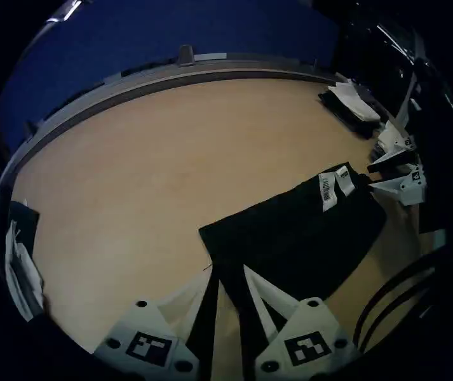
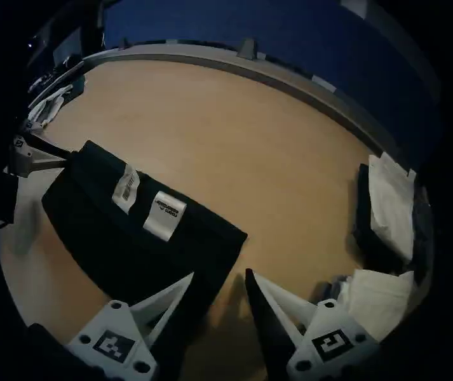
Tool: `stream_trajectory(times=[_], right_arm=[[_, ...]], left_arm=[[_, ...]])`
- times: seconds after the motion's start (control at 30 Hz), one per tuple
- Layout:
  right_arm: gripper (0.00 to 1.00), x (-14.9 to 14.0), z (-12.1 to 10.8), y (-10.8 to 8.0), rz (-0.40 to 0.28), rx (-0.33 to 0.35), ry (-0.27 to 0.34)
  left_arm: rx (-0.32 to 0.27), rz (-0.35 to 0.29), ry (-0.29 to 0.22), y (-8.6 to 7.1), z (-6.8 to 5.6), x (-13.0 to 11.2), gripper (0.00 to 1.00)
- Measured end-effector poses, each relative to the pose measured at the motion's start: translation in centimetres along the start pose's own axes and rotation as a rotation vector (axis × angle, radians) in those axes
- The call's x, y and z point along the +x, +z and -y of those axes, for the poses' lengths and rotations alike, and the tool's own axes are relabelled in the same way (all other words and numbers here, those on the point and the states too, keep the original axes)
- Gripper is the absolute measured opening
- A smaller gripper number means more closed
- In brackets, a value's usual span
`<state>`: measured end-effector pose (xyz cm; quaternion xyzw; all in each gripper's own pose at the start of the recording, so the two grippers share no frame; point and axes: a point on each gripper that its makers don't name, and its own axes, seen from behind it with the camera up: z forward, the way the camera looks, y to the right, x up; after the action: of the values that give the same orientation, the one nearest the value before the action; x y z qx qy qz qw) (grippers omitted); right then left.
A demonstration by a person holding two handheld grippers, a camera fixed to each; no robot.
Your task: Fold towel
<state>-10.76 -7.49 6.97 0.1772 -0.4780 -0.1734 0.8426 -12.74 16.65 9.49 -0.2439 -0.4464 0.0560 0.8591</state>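
Note:
A black towel lies folded flat on the tan table, with two white labels on its upper face. My left gripper is open, its fingertips straddling the towel's near corner. In the right gripper view the same towel runs from the left towards the centre. My right gripper is open there; its left finger lies over the towel's near edge and the right finger over bare table. Each view shows the other gripper at the towel's opposite end: the right gripper and the left gripper.
A blue partition with a grey rail borders the table's far side. Folded black and white cloths are stacked at the back; more white cloths sit at the left edge. A white-on-black stack and a white cloth lie right of my right gripper.

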Motion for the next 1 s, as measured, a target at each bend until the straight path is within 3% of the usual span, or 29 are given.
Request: stream_trajectory(times=[0.2, 0.27, 0.8, 1.0], right_arm=[[0.65, 0.4, -0.8, 0.4, -0.01, -0.037, 0.011], [0.68, 0.6, -1.0, 0.4, -0.013, -0.048, 0.016], [0.98, 2.1, -2.9, 0.4, -0.044, -0.135, 0.049], [1.0, 2.7, -3.2, 0.1, -0.064, -0.154, 0.048]], left_arm=[[0.004, -0.014, -0.019, -0.2, 0.2, 0.8, 0.31], [0.01, -0.018, -0.024, -0.2, 0.4, 1.0, 0.4], [0.089, -0.04, -0.037, -0.3, 2.8, 2.1, 0.76], [0.106, -0.059, -0.046, -0.6, 3.4, 2.9, 0.93]])
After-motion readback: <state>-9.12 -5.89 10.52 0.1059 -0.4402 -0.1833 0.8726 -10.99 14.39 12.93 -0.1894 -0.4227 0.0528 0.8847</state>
